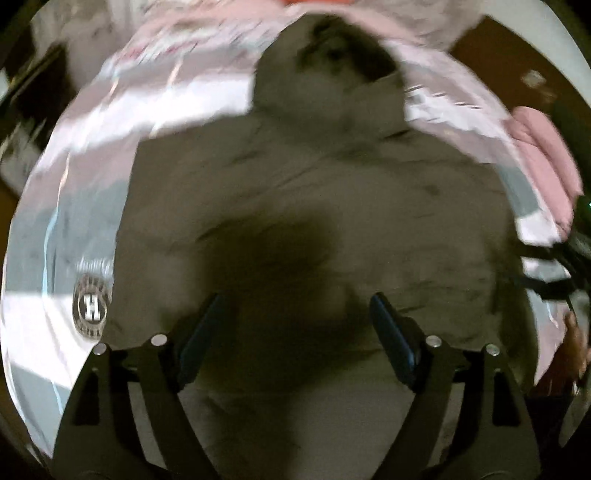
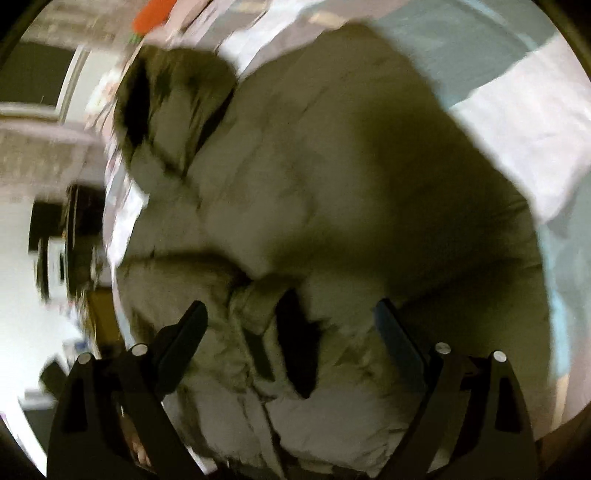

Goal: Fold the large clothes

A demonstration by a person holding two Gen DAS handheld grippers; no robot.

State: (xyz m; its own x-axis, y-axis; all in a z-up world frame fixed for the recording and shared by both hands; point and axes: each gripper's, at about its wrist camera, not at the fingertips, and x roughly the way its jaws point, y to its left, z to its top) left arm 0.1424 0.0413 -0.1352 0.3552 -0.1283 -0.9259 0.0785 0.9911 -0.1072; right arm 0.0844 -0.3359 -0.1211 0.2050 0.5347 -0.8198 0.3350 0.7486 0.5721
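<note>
We see the left claw (image 1: 295, 317) spread wide, nothing between its fingers, hovering over the coat (image 1: 314, 206). Directly ahead of the claw lies the coat's broad olive-grey back, with a dark shadow patch just beyond the fingertips. Farther ahead the hood (image 1: 328, 74) points away from us, its dark opening at the far end. The coat lies on a bed (image 1: 92, 206) with a pale, patterned cover. Left of the claw, a round badge (image 1: 91, 306) with an "H" shows on the cover. Far right, a pink cloth (image 1: 546, 155) lies at the bed's edge. The view is motion-blurred.

We see the right claw (image 2: 291, 317) also spread wide and gripping nothing, over the coat (image 2: 332, 166). Between its fingers is a bunched, puffy fold with a dark slit (image 2: 295, 343); we cannot tell whether this is a pocket or a sleeve opening. Ahead and left, the hood (image 2: 166, 96) lies with its dark trim. Right of the claw, the bed cover (image 2: 524, 129) shows white and pale blue. Far ahead, something orange (image 2: 151, 16) is blurred.
</note>
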